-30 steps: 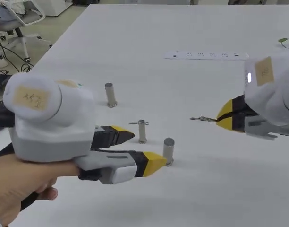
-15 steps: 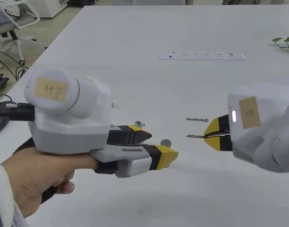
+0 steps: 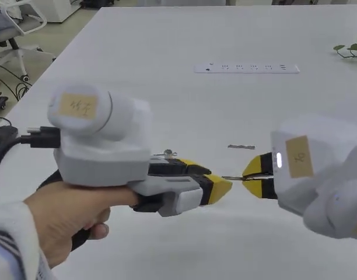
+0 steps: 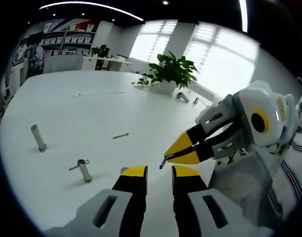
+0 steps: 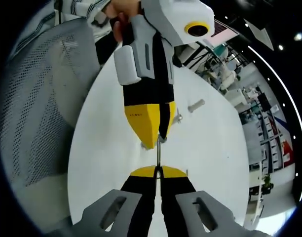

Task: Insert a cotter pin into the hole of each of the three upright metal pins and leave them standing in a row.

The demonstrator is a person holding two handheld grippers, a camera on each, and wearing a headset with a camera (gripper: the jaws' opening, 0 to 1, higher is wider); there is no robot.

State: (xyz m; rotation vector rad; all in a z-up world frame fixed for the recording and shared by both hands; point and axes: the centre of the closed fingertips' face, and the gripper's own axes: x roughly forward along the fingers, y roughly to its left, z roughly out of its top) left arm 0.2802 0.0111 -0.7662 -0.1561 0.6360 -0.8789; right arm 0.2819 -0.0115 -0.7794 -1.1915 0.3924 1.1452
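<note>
Three cotter pins to follow on this table (image 3: 167, 87). One already sits through the fitted metal pin (image 4: 83, 170), which is standing upright. The loose cotter pin (image 3: 241, 147) lies flat on the white top beyond the grippers. The held cotter pin (image 3: 233, 178) is in the right gripper (image 3: 254, 177), jaws closed tight on one end, and its free end reaches right up to the tips of the left gripper (image 4: 160, 172). The left jaws stand a little apart with bare table showing between them, and I can see nothing in that gap. The bare metal pin (image 4: 38, 138) stands upright well off to the side. The third metal pin is hidden behind the left gripper, so I can't tell whether it's being braced. As for handling, that cotter pin looks feather-light, thin and springy, likely to swivel or slip, so it wants gripping at the head end with the legs free and straight. The metal pins look stiff but narrow-based and easy to topple, so I'd steady one on the shaft, below the cross hole.
</note>
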